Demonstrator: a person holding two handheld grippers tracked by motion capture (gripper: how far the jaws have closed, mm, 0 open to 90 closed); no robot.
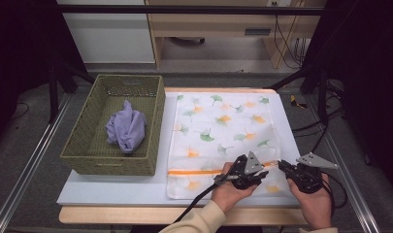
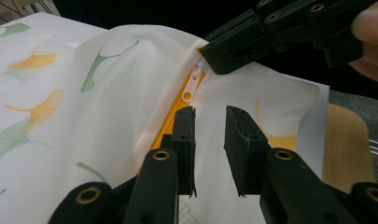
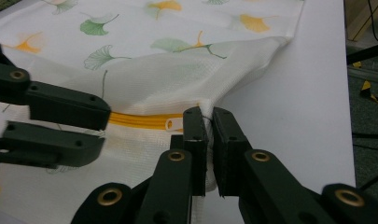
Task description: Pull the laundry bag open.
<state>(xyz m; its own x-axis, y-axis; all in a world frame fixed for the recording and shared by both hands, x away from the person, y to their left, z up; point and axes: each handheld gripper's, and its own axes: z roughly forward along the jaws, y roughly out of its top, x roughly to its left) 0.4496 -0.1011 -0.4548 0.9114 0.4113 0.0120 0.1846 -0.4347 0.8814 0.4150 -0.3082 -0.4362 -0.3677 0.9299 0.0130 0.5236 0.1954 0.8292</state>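
Observation:
A white mesh bag printed with green and orange ginkgo leaves lies flat on the white board. An orange zipper runs across its near end. My right gripper is shut on the bag's right edge, just past the end of the zipper, and lifts the fabric a little. My left gripper hovers over the bag with its jaws apart, pointing at the white zipper pull. Nothing is pinched between its pads. In the high view the left gripper and right gripper face each other tip to tip.
A green woven basket stands on the board's left side with a crumpled lilac cloth inside. The board's near edge lies just in front of the bag. Black frame bars and cables flank the table.

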